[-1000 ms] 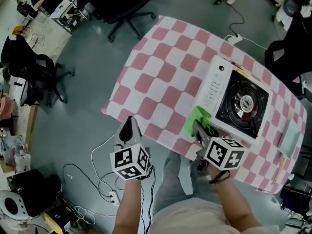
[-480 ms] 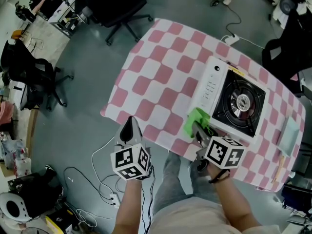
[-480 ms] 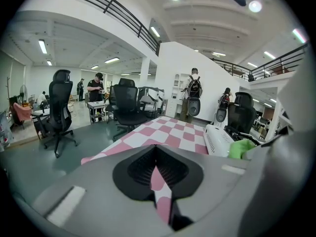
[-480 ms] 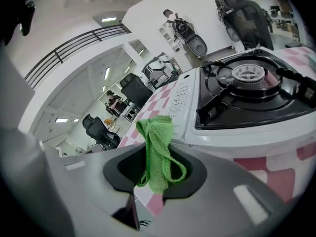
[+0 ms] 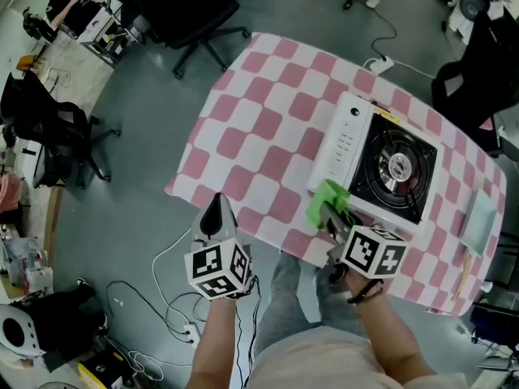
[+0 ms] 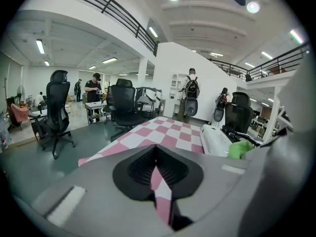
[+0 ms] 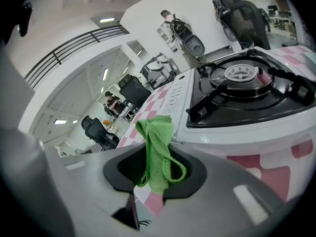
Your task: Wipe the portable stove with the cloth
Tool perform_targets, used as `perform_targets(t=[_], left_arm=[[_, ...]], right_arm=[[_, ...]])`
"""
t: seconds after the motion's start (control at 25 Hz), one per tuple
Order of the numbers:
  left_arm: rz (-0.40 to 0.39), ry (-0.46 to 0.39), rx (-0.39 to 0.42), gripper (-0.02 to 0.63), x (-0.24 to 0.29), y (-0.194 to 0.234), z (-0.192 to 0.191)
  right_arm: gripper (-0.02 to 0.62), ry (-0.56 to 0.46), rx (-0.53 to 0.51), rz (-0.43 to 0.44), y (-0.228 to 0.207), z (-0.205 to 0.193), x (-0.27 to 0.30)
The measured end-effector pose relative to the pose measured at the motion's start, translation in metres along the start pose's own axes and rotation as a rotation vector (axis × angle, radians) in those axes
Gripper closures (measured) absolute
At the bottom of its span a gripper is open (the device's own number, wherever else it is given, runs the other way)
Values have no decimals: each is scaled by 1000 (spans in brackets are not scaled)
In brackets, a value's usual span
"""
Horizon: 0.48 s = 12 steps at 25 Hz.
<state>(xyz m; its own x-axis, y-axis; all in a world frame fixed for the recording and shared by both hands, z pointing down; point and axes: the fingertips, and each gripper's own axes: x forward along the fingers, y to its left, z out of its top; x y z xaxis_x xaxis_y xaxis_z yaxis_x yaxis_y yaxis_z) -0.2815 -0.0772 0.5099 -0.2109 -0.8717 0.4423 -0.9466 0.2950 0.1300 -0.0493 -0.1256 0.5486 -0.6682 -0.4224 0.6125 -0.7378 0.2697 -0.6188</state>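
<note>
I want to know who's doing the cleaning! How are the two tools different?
The right tool pinches the green cloth; the left tool is shut on nothing. The right tool is beside the stove; the left tool is farther from it. Both carry marker cubes.

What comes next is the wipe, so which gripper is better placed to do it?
Right. The right gripper is shut on the green cloth, just beside the portable stove. The left gripper is shut, holds nothing and sits farther from it.

Portable stove [image 5: 381, 168] on the table [image 5: 259, 136] — cloth [image 5: 327, 201] beside its near-left corner.
</note>
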Motion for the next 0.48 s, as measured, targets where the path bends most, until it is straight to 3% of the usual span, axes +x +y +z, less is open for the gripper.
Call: perform_targets(t=[0.48], left_arm=[[-22,-3,13,606,-3,-12,1]], right_arm=[[495,-14,19,-16,-12,-1,-14]])
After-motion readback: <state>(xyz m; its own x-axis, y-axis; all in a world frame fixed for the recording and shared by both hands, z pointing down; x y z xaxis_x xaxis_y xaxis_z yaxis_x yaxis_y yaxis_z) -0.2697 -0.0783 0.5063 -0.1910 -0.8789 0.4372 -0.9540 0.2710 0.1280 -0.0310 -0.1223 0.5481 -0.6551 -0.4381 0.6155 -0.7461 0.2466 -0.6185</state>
